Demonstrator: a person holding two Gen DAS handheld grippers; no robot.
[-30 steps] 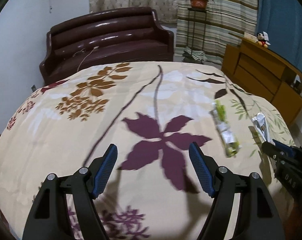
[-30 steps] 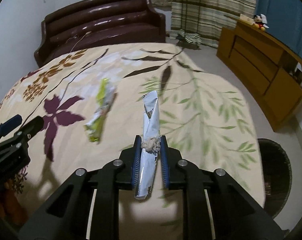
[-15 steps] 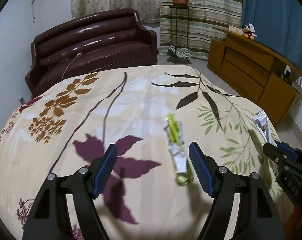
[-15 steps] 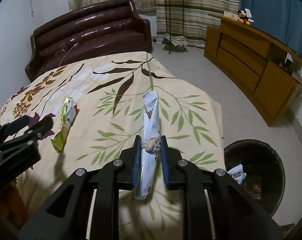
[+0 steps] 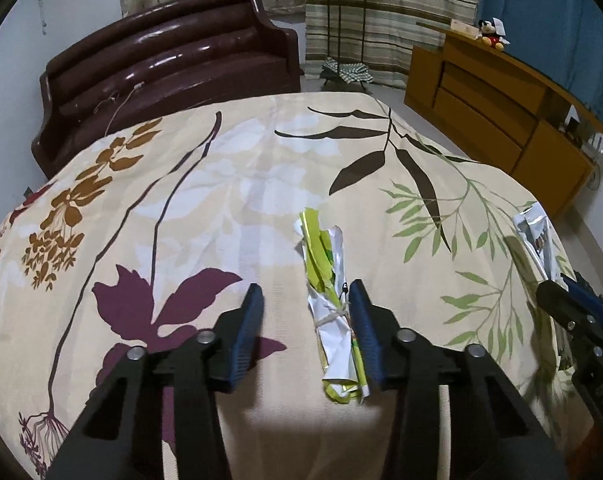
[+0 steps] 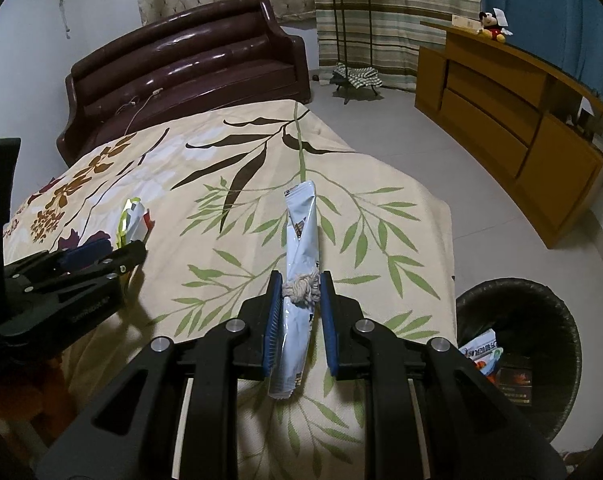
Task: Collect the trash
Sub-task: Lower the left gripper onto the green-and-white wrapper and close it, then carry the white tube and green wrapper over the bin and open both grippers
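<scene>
A green and white wrapper (image 5: 333, 304), tied with string, lies on the floral bedspread (image 5: 229, 200). My left gripper (image 5: 305, 304) is open, and the wrapper lies between its fingers, close to the right finger (image 5: 363, 328). My right gripper (image 6: 300, 292) is shut on a pale blue wrapper (image 6: 299, 240) bound with a rope knot, held above the bed's right part. The blue wrapper also shows in the left wrist view (image 5: 535, 236). The green wrapper shows in the right wrist view (image 6: 131, 220), partly hidden by the left gripper (image 6: 101, 256).
A black bin (image 6: 521, 344) with some trash inside stands on the floor right of the bed. A dark brown sofa (image 5: 169, 72) is behind the bed. A wooden cabinet (image 6: 509, 108) lines the right wall. A plant stand (image 6: 351, 40) is at the curtain.
My left gripper has moved right and forward until the green wrapper lies between its open fingers. My right gripper has carried the blue wrapper rightwards; the bin has come into fuller view.
</scene>
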